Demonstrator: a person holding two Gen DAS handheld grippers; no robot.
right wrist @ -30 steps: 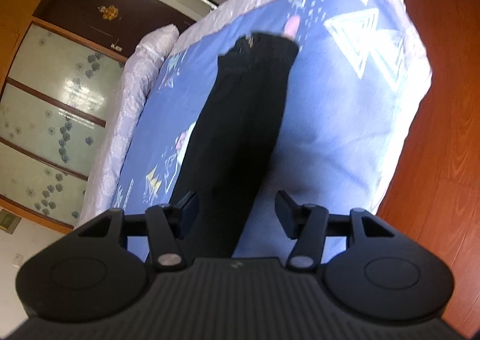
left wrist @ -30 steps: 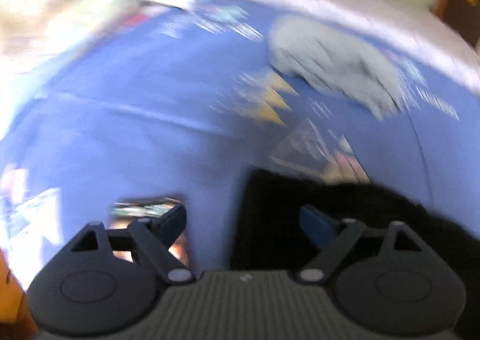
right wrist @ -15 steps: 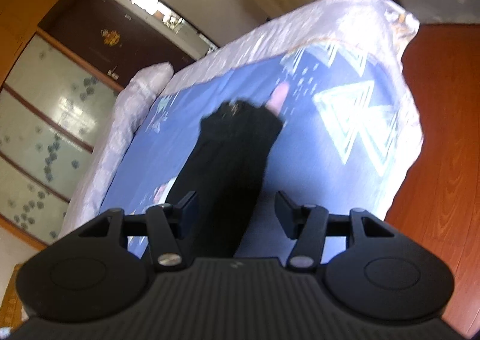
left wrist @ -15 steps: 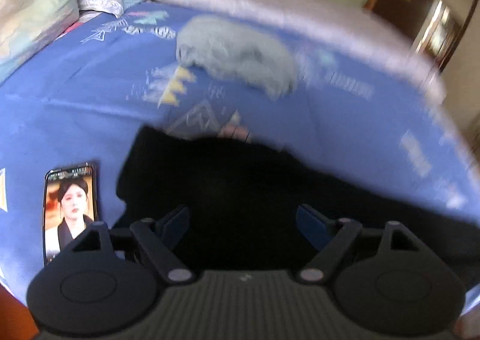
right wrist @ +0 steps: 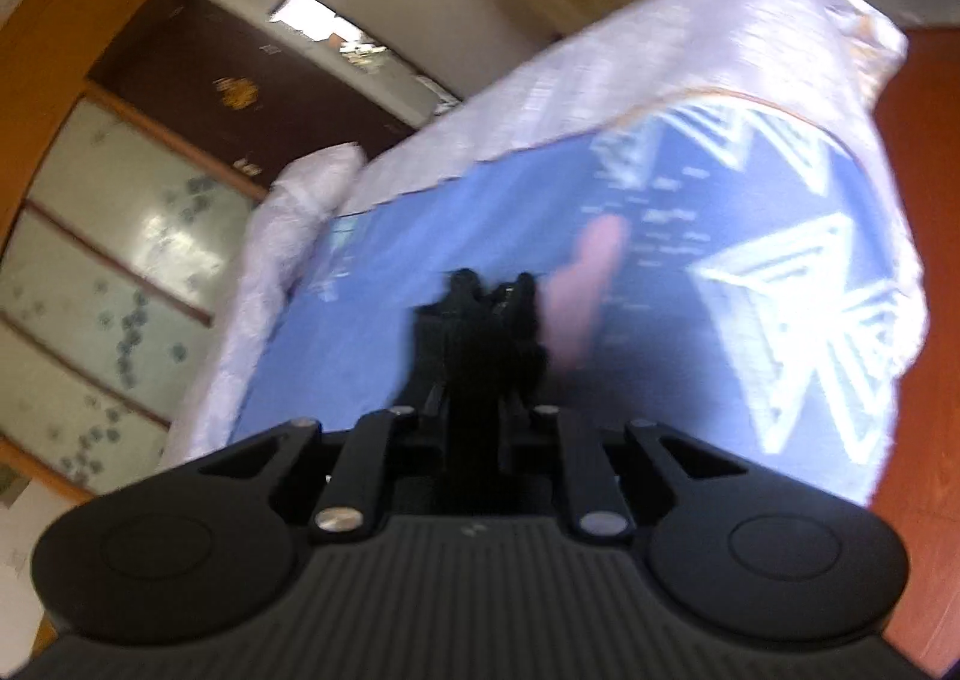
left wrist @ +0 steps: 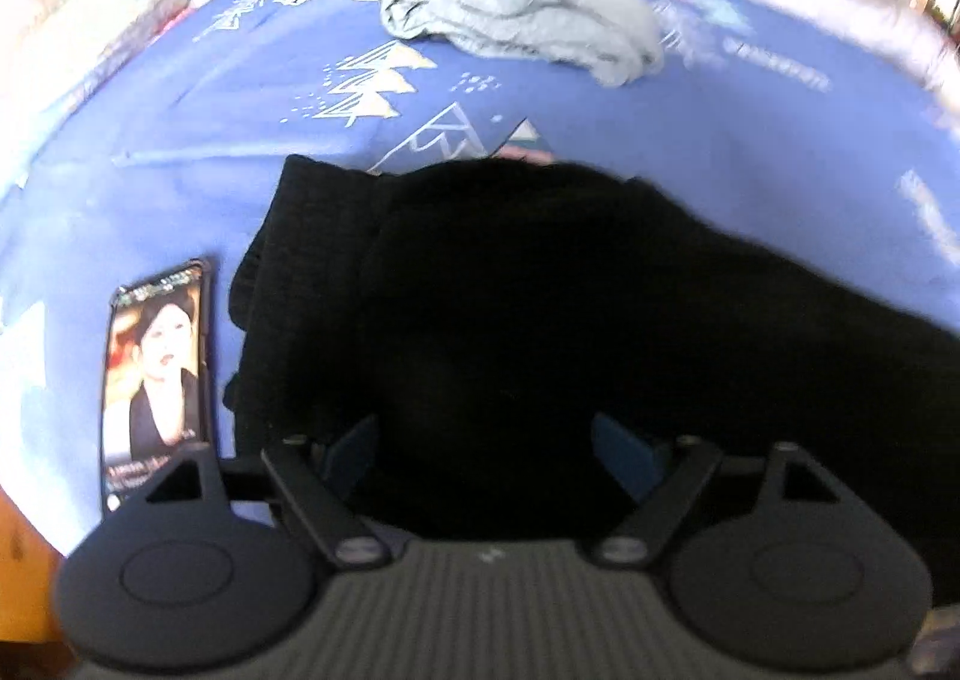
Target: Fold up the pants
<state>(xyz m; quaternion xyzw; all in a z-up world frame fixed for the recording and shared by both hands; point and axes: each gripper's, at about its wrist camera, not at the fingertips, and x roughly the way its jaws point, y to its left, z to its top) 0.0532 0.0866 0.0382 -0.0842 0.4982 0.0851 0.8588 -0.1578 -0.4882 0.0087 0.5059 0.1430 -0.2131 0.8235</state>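
A: Black pants [left wrist: 540, 320] lie across our blue bed [left wrist: 180, 170]; a phone [left wrist: 156, 362] sits just beside them, a grey cloth [left wrist: 522, 8] beyond.

B: Our left tool [left wrist: 486, 446] hangs spread above them; our right tool [right wrist: 474, 416] is closing, pinching the pants' end.

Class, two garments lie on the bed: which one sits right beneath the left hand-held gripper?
The black pants, spread under the open left hand-held gripper; the grey garment lies bunched farther away.

Showing a bed [left wrist: 198, 182] under a blue sheet printed with pale triangles. Lying directly on it: black pants [left wrist: 540, 308] spreading across centre and right of the left wrist frame, a phone [left wrist: 157, 362] glowing at lower left just beside them, a grey bundle of cloth [left wrist: 528, 14] near top centre, pillows [left wrist: 78, 14] at upper left.
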